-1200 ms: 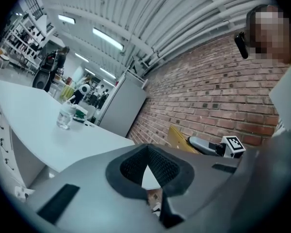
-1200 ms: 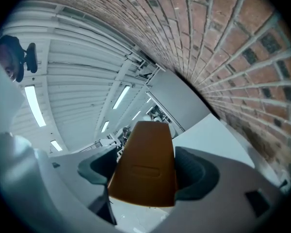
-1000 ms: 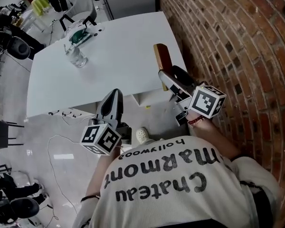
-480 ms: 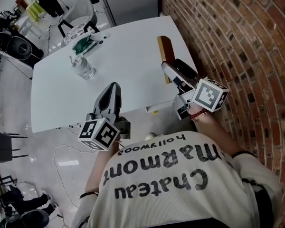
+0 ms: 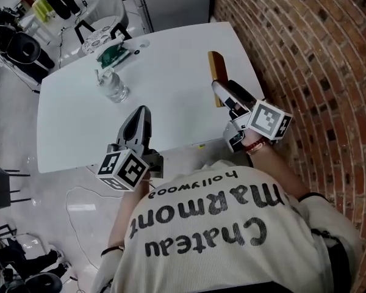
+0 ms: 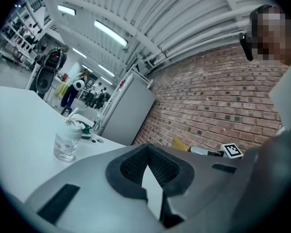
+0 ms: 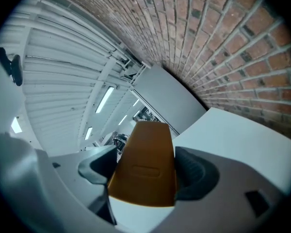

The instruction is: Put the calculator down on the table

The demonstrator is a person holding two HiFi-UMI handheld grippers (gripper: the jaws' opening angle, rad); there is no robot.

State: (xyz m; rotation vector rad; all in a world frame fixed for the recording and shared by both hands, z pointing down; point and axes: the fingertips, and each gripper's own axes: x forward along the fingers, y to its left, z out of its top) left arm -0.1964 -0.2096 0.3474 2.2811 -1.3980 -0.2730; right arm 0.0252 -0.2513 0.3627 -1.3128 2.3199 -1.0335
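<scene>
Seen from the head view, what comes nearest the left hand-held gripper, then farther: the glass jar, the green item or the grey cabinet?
1. glass jar: on the table, just ahead of the left hand-held gripper.
2. green item: near the table's far left corner.
3. grey cabinet: beyond the table's far end.

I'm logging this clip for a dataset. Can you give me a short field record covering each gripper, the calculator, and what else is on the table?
right gripper: fingers closed on the calculator, its orange back towards the gripper camera
left gripper: fingers together, nothing between them, above the table's near edge
calculator position: over the right side of the white table, beside the brick wall; contact with the table cannot be told
also on table: clear jar, green object at the far left
task status: calculator not released
</scene>
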